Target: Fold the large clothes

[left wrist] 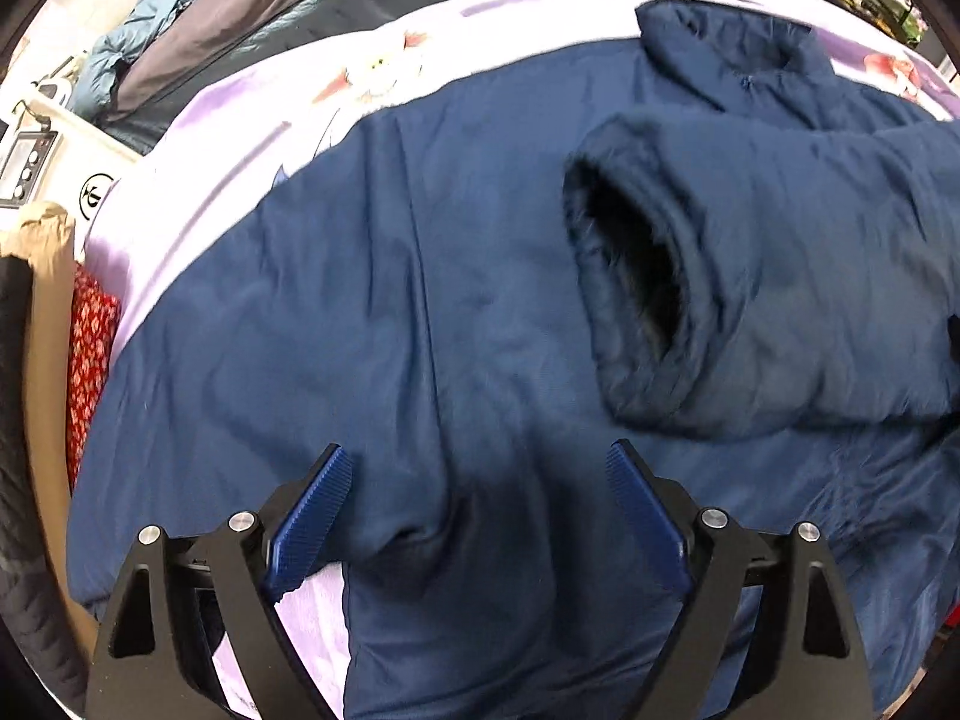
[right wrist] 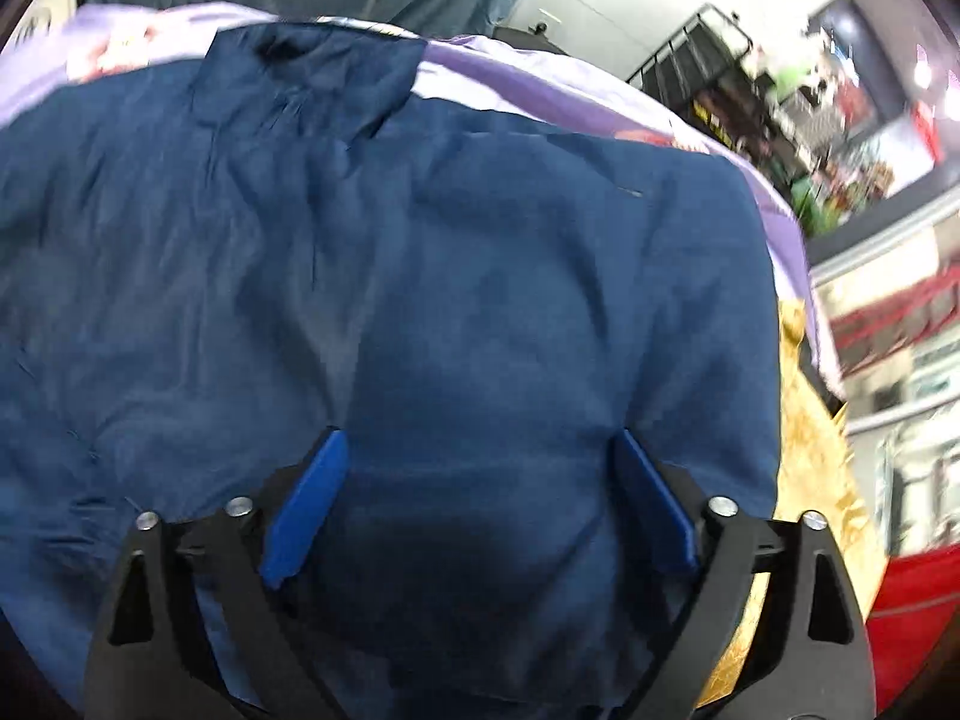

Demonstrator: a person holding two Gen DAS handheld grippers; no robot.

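Note:
A large navy blue padded jacket (left wrist: 456,276) lies spread on a lilac flowered sheet (left wrist: 240,138). One sleeve is folded across its body, with the dark cuff opening (left wrist: 630,264) facing me and the collar (left wrist: 732,42) at the far end. My left gripper (left wrist: 480,468) hovers open over the jacket's near edge, blue pads wide apart, nothing pinched. In the right wrist view the same jacket (right wrist: 480,276) fills the frame, its collar (right wrist: 312,78) at the top. My right gripper (right wrist: 480,456) stands open above the fabric near the jacket's right side.
Grey and teal bedding (left wrist: 198,42) is heaped beyond the sheet. At the left are a white box with a small device (left wrist: 30,156), a tan edge and red patterned cloth (left wrist: 90,348). Gold fabric (right wrist: 816,468) and a red surface (right wrist: 912,618) lie right of the jacket; shelving (right wrist: 708,54) stands beyond.

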